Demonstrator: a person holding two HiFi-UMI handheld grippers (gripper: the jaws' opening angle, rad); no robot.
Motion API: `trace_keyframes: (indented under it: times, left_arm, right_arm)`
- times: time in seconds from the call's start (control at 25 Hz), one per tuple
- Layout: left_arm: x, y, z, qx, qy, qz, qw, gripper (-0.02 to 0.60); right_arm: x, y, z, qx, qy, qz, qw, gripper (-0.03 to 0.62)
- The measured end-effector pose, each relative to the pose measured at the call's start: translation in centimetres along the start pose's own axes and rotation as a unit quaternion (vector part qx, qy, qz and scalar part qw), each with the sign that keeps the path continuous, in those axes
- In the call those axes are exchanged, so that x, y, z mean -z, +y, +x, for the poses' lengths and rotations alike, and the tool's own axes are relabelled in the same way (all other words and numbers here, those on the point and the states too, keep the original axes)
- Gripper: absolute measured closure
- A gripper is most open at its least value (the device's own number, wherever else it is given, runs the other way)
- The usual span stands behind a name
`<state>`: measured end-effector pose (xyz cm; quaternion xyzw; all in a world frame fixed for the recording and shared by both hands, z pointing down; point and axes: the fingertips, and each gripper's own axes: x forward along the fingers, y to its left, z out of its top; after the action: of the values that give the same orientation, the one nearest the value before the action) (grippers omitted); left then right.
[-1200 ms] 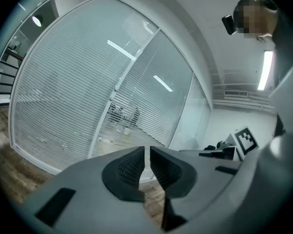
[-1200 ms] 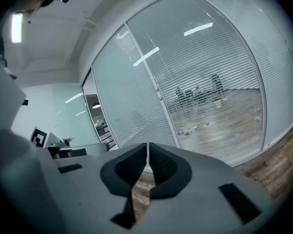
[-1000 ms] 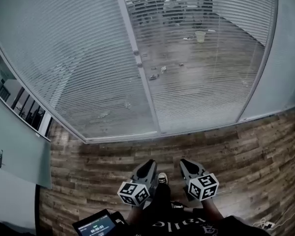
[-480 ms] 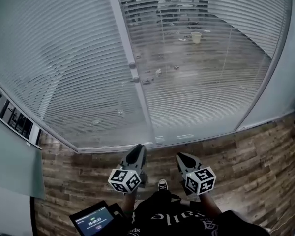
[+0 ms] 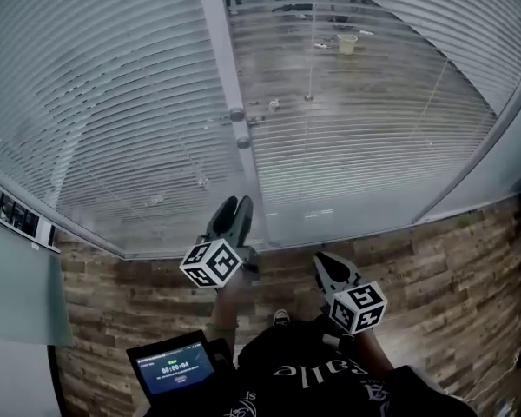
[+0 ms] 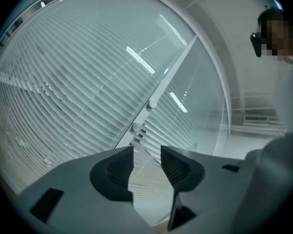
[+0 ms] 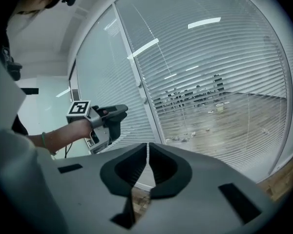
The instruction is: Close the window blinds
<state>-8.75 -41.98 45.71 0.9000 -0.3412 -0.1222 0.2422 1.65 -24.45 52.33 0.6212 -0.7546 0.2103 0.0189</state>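
We take the upright frame post point(image 5: 228, 68) between the two glass panes as our reference.

The window blinds point(image 5: 113, 102) hang behind the glass on both sides of the post. To its left the slats look nearly opaque. To its right they stand open enough that we see a floor and a pale cup point(image 5: 347, 43) beyond.

Two round knobs point(image 5: 236, 113) sit on the post, one just above the other.

The left gripper point(image 5: 237, 205) is held up in front of the post, just below the lower knob and apart from it. Its jaws are opening, and nothing lies between them.

The right gripper point(image 5: 324, 261) sits lower, to the right of the post over the wood floor point(image 5: 434, 259). Its jaws are drawn together to a thin slit and grip nothing.

A small lit screen point(image 5: 174, 369) lies well below the post, to its left.
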Motion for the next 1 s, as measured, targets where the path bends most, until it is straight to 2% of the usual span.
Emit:
trace_keyframes:
  times: [0.16, 0.24, 0.32, 0.48, 0.68, 0.72, 0.76, 0.8, 0.84, 0.88, 0.92, 0.96, 1.0]
  left_arm:
    - [-2.6, 1.1, 5.0, -0.008, -0.048, -0.101, 0.9937, 0.417]
    - [-2.7, 1.5, 7.1, -0.004, -0.057, -0.148, 0.9874, 0.416]
    - [-2.5, 1.8, 9.0, -0.002, -0.064, -0.178, 0.9819, 0.416]
    - [-3.3, 2.5, 12.3, -0.022, -0.097, -0.215, 0.9715, 0.416]
    - [-4.2, 3.9, 14.2, -0.066, -0.137, -0.231, 0.9611, 0.413]
    - [-4.3, 4.0, 14.3, -0.073, -0.142, -0.236, 0.9586, 0.448]
    - [-4.3, 4.1, 14.3, -0.079, -0.143, -0.23, 0.9594, 0.453]
    - [-4.4, 4.0, 14.4, -0.089, -0.135, -0.203, 0.9657, 0.454]
    - [-4.4, 4.0, 14.4, -0.108, -0.118, -0.147, 0.9763, 0.456]
    - [-4.4, 3.9, 14.4, -0.136, -0.087, -0.057, 0.9851, 0.456]
    - [-4.2, 3.7, 14.5, -0.171, -0.044, 0.061, 0.9824, 0.457]
    - [-3.7, 3.5, 14.6, -0.204, 0.01, 0.203, 0.9576, 0.457]
    - [-2.9, 3.3, 14.8, -0.231, 0.067, 0.353, 0.9041, 0.457]
  right_arm:
    - [-1.6, -2.7, 1.7, -0.002, 0.007, 0.015, 1.0, 0.569]
    - [-2.0, -4.1, 2.9, -0.01, 0.009, 0.013, 1.0, 0.569]
    - [-2.5, -5.6, 4.2, -0.022, 0.012, 0.009, 1.0, 0.569]
    - [-4.9, -8.6, 7.6, -0.065, 0.025, -0.01, 0.998, 0.569]
    - [-8.2, -10.8, 11.6, -0.117, 0.031, -0.03, 0.992, 0.569]
    - [-8.6, -11.1, 12.0, -0.125, 0.033, -0.032, 0.991, 0.569]
    - [-9.0, -11.3, 12.4, -0.131, 0.034, -0.033, 0.99, 0.569]
    - [-9.1, -11.6, 12.7, -0.138, 0.037, -0.034, 0.989, 0.569]
    - [-9.1, -11.8, 12.9, -0.145, 0.04, -0.037, 0.988, 0.569]
    - [-8.9, -11.9, 13.2, -0.153, 0.044, -0.04, 0.986, 0.569]
    - [-8.6, -11.9, 13.5, -0.161, 0.049, -0.045, 0.985, 0.569]
    - [-8.2, -11.9, 13.6, -0.168, 0.052, -0.052, 0.983, 0.569]
    - [-7.8, -12.0, 13.8, -0.174, 0.054, -0.059, 0.981, 0.569]
